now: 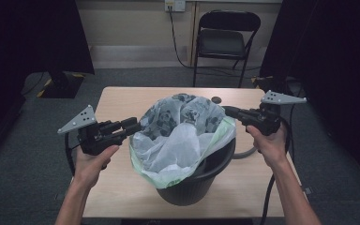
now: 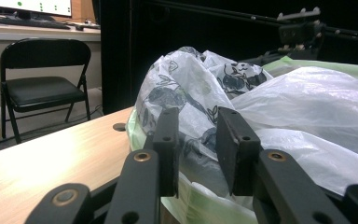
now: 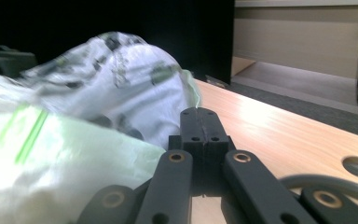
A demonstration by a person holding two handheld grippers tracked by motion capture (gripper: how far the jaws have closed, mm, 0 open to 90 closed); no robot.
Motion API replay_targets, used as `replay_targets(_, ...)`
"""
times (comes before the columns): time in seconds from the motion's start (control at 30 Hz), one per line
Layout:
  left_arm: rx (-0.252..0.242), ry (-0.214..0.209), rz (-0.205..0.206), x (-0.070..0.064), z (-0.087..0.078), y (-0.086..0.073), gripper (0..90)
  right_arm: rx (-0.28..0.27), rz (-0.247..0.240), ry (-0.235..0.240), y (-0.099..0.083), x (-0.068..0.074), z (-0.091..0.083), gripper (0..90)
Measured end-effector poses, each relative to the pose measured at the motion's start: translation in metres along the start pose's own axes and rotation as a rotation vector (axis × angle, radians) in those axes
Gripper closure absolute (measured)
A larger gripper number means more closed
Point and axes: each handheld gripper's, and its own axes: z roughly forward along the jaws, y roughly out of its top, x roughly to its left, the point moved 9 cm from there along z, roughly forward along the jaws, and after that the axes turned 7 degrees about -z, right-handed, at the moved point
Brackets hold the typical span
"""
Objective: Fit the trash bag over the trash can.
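Observation:
A black bin point(image 1: 194, 183) stands on the wooden table point(image 1: 117, 101), lined with a pale green bag point(image 1: 161, 177). A white plastic bag with a dark leaf print point(image 1: 183, 112) bulges out of its top. My left gripper point(image 1: 138, 124) is at the bin's left side, open; in the left gripper view its jaws point(image 2: 199, 121) stand apart just short of the printed bag point(image 2: 182, 88). My right gripper point(image 1: 228, 111) is at the bin's right rim. Its jaws point(image 3: 199, 112) are shut, with a thin edge of the green bag point(image 3: 51, 154) running into their tips.
A black folding chair point(image 1: 225, 37) stands on the carpet beyond the table's far edge. A round cable hole point(image 1: 216, 99) lies in the tabletop behind the bin. A grey cable point(image 1: 246, 152) loops on the table to the bin's right. Dark curtains hang on both sides.

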Motion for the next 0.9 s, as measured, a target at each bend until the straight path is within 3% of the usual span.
replay_targets(0.27,0.000,-0.008,0.005,0.000,-0.001,0.000,73.2,0.026,0.045,0.025,-0.038,-0.005,0.008,90.0)
replay_targets(0.43,-0.003,-0.010,0.014,0.000,-0.005,0.001,78.7,0.065,0.041,0.049,-0.053,0.000,0.019,90.0)
replay_targets(0.5,0.001,0.001,0.016,0.003,-0.008,0.001,83.5,0.060,0.035,0.042,-0.052,0.000,0.021,90.0)
replay_targets(0.6,0.015,0.012,0.008,0.008,-0.009,-0.004,86.5,0.005,0.046,0.022,-0.040,-0.004,0.016,90.0)
replay_targets(0.63,0.016,0.009,-0.001,0.010,-0.010,-0.005,86.4,-0.013,0.052,0.014,-0.035,-0.007,0.013,85.7)
replay_targets(0.73,-0.009,-0.006,-0.045,0.012,-0.011,-0.003,75.0,-0.045,0.059,-0.020,-0.024,-0.013,0.007,72.3)
replay_targets(0.9,-0.033,-0.032,-0.047,0.005,-0.006,0.008,59.7,-0.065,0.054,-0.062,-0.011,-0.017,0.001,65.0)
